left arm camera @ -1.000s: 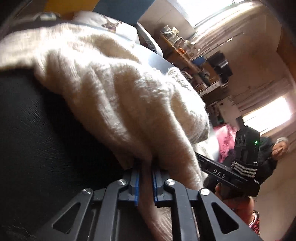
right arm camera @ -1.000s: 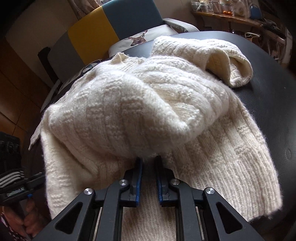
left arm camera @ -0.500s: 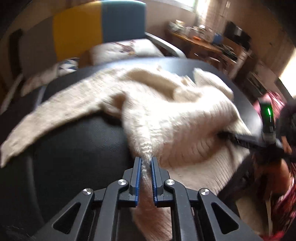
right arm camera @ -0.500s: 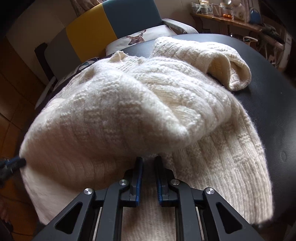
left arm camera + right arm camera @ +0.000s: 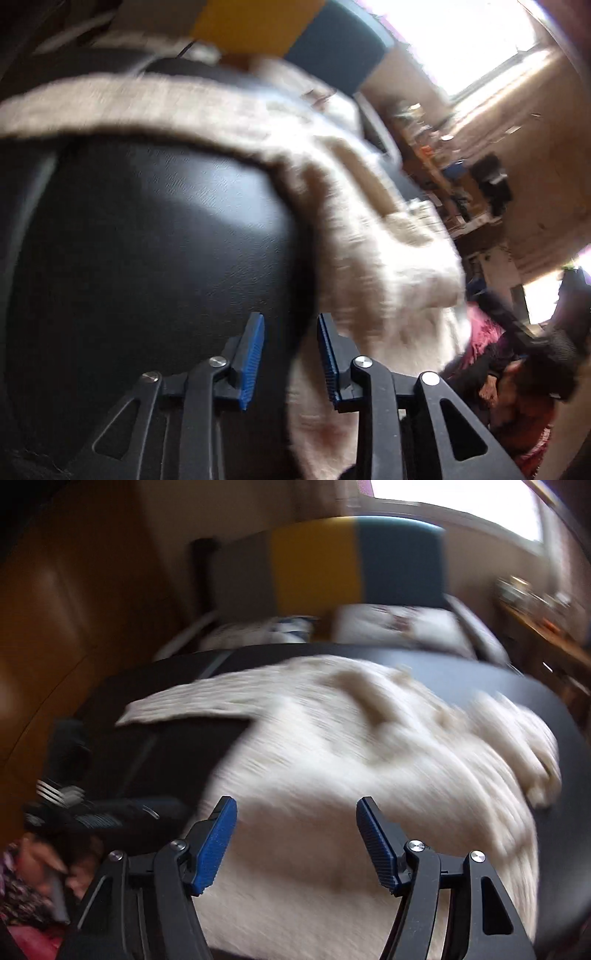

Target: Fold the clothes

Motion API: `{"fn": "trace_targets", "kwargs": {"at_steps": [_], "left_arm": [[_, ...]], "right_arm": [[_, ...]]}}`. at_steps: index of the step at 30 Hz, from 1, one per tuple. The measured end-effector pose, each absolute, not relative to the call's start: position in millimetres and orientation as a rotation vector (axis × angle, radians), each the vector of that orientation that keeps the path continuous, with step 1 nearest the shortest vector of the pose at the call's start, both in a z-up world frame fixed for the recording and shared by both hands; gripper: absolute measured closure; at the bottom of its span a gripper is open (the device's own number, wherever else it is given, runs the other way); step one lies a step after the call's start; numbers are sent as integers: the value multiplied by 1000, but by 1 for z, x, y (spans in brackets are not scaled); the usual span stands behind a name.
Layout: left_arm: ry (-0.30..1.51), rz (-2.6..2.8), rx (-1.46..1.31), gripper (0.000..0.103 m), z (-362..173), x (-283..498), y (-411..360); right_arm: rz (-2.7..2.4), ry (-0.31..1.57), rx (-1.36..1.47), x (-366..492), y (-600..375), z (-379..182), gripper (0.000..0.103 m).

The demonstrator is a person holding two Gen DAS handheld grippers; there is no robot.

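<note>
Released since the earlier frame: both grips. Left gripper (image 5: 290, 354), right gripper (image 5: 295, 843): fingers spread, empty. Cream sweater (image 5: 369, 760): centre frame, rumpled on black table (image 5: 147, 240). Risk: hem overhanging near edge may slide off.

One cream knit sweater (image 5: 332, 760), spread on one black table (image 5: 517, 686). Two grippers: left gripper (image 5: 290, 354), right gripper (image 5: 297, 845), two blue-padded fingers (image 5: 214, 849) each. One yellow-and-blue chair (image 5: 354, 565) behind. One pale cushion (image 5: 399, 624) on seat.
</note>
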State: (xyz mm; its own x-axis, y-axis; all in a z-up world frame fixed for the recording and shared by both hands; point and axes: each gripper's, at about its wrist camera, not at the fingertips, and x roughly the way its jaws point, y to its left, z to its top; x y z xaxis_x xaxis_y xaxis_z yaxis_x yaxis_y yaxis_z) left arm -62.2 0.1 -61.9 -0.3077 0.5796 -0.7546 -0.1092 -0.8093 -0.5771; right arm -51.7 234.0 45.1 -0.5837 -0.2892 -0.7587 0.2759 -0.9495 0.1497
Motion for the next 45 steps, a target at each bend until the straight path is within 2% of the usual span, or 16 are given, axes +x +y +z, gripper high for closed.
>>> {"fn": "trace_targets", "kwargs": {"at_steps": [2,3,4,6,8,11,20,23,25,27,28,31,32,33,34,45], "left_arm": [[-602,2088,-1565,74,-75,-65,6],[-575,2101,-1534,74,-74,-62,11],[-547,2114,-1506,74,-74,-59,15],[-472,2136,-1484,74,-72,-55,23],[-431,2144,-1470,74,-71,-49,26],[-432,2100,-1470,74,-71,-42,28],[-492,1998,-1454,73,-78,-36,31],[-554,1971,-1442,72,-76,-36,22],[-597,1969,-1411,69,-73,-36,17],[-617,1967,-1393,66,-73,-36,16],[-573,1964,-1418,65,-76,-36,23],[-460,2002,-1387,66,-80,-30,40],[-424,2018,-1378,68,-79,-27,43],[-384,2039,-1380,77,-78,-26,45],[-342,2064,-1392,96,-76,-25,46],[-332,2322,-1423,99,-70,-24,3]], "right_arm": [[-2523,85,1253,-81,208,49,35],[-2501,171,1268,-98,191,46,40],[-2477,256,1282,-115,175,43,57],[-2415,439,1317,-141,141,33,72],[-2352,602,1368,-160,114,14,72],[-2285,695,1443,-176,97,-9,72],[-2316,768,1641,-213,106,-59,64],[-2336,694,1638,-217,113,-61,66],[-2339,641,1632,-219,117,-62,79],[-2353,592,1627,-221,120,-61,88],[-2364,565,1623,-222,121,-59,93],[-2368,404,1622,-227,127,-52,95],[-2365,354,1621,-229,128,-49,95],[-2359,301,1617,-231,128,-46,95],[-2354,248,1609,-233,128,-42,95],[-2339,-268,1459,-261,118,-6,95]]}}
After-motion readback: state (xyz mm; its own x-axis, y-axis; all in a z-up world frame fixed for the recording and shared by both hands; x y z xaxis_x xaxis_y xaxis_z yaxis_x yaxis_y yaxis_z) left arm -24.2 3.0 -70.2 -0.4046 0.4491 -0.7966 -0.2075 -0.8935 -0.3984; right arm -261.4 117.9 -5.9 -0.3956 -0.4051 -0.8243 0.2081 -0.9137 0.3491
